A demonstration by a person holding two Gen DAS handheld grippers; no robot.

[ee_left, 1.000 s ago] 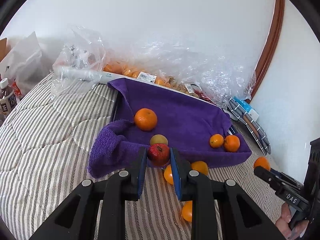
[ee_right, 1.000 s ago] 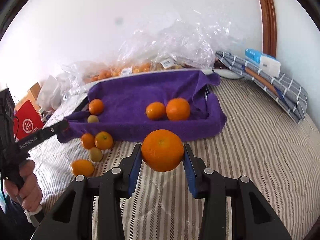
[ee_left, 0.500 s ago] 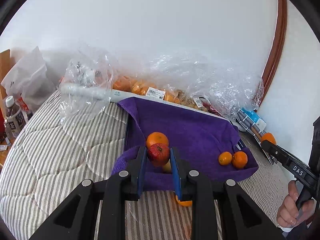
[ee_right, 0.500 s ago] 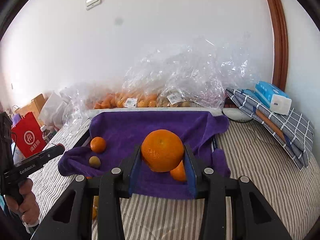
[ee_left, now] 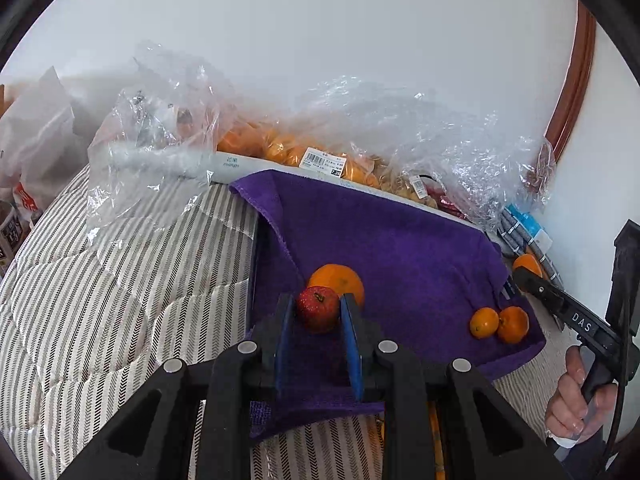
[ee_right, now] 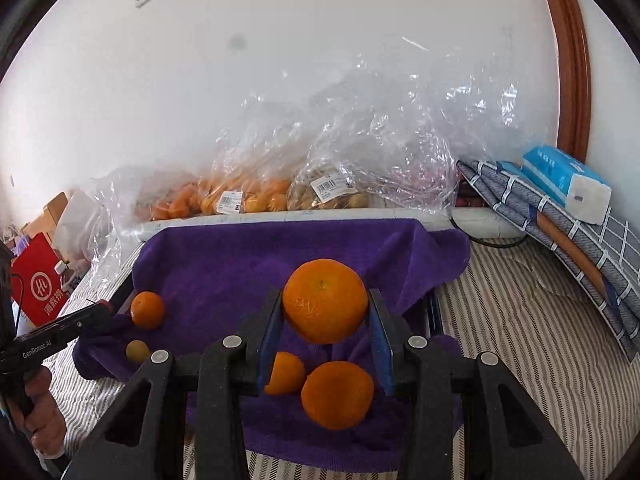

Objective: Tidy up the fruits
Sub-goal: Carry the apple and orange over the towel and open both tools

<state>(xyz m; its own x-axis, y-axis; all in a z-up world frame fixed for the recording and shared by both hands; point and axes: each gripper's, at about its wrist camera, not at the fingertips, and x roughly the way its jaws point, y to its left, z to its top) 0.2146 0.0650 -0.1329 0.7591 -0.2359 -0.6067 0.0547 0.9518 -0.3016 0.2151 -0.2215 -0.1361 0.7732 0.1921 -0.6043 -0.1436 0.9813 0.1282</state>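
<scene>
My left gripper (ee_left: 318,312) is shut on a small red apple (ee_left: 318,309) and holds it over the near left part of the purple towel-lined tray (ee_left: 400,240). An orange (ee_left: 338,280) lies just behind the apple, and two small oranges (ee_left: 500,322) lie at the tray's right. My right gripper (ee_right: 325,316) is shut on a large orange (ee_right: 325,300) above the tray's near right part (ee_right: 240,264). Below it lie two oranges (ee_right: 338,394). A small orange (ee_right: 147,309) and a greenish fruit (ee_right: 137,351) lie at the left.
Clear plastic bags of oranges and other fruit (ee_left: 320,156) line the wall behind the tray. The striped bedcover (ee_left: 120,280) surrounds it. A folded checked cloth with a blue tissue pack (ee_right: 566,176) sits at the right. A red bag (ee_right: 38,280) and bottles stand left.
Both grippers have moved forward with their fruit, from over the bedcover to over the tray. Loose fruit on the bedcover has dropped out of view beneath them.
</scene>
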